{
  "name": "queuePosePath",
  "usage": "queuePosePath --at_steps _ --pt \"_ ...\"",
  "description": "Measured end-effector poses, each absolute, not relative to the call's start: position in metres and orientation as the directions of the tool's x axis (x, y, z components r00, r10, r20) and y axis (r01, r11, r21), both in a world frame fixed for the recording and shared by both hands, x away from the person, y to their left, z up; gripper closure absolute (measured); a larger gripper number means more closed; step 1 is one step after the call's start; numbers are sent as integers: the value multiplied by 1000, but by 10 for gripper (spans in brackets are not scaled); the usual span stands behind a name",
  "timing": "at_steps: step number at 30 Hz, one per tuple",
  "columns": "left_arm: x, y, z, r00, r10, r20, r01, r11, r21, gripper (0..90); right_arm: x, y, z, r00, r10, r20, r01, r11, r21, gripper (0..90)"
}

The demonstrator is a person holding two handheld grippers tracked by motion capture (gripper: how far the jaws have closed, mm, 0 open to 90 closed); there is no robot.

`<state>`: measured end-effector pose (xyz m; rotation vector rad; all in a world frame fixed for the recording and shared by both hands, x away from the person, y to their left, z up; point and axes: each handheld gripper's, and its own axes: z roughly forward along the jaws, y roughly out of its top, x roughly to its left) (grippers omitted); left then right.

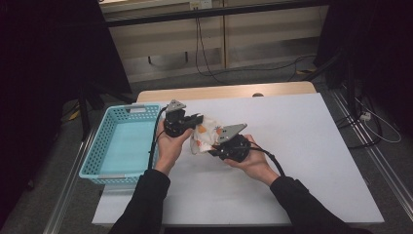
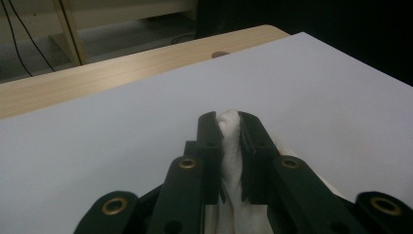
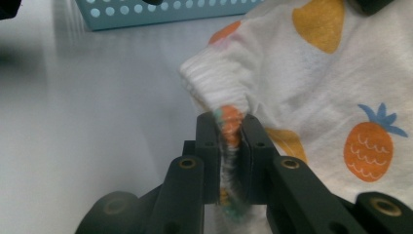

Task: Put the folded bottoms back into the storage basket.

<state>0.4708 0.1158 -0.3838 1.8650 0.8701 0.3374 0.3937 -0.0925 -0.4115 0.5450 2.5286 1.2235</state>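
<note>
Both tongs (image 1: pixel 198 120) (image 1: pixel 213 152) pinch the cloth (image 1: pixel 207 134), facing inward.

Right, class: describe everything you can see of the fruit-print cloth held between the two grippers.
The fruit-print cloth is white, soft-looking fabric with orange pineapples and yellow shapes, ribbed along one edge. It is bunched, not spread, above the white table top beside the blue basket. The left gripper pinches a white fold; the right gripper clamps an orange-printed edge.

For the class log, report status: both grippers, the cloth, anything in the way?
Left gripper shut on cloth. Right gripper shut on it too. Cloth held between them over table. Basket left, nothing blocking.
</note>
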Motion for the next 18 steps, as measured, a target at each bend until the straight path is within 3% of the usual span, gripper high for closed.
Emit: queuePosePath --at_steps 18 --pt "468 125 -365 717 688 -113 373 -242 896 810 394 -84 -397 -890 447 -92 197 557 807 807"
